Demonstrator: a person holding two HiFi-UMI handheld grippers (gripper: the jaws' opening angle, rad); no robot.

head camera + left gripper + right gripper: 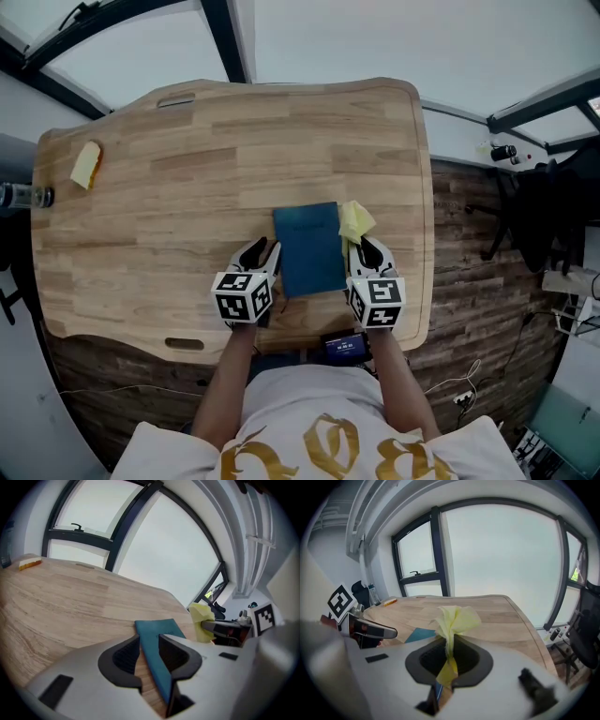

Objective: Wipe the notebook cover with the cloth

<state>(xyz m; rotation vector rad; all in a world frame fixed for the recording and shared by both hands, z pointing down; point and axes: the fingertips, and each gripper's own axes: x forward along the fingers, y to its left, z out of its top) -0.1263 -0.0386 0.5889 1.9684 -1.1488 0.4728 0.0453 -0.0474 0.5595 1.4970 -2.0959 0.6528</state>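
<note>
While both forearms reach up from the bottom of the head view, we find the left gripper (262, 255) open, jaws astride the left edge of the notebook (309, 248), and the right gripper (364, 248) clamped on the yellow cloth (355, 220). The notebook lies flat at lower centre on the table (187, 159), long axis running up the frame.

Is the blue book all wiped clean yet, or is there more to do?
Not finished, it seems. Done: the right gripper has the yellow cloth pinched. In hand: the cloth is by the right edge of the blue notebook, and the left gripper stands open around its left edge. Left: wiping across the cover; whether any is wiped doesn't show.
</note>
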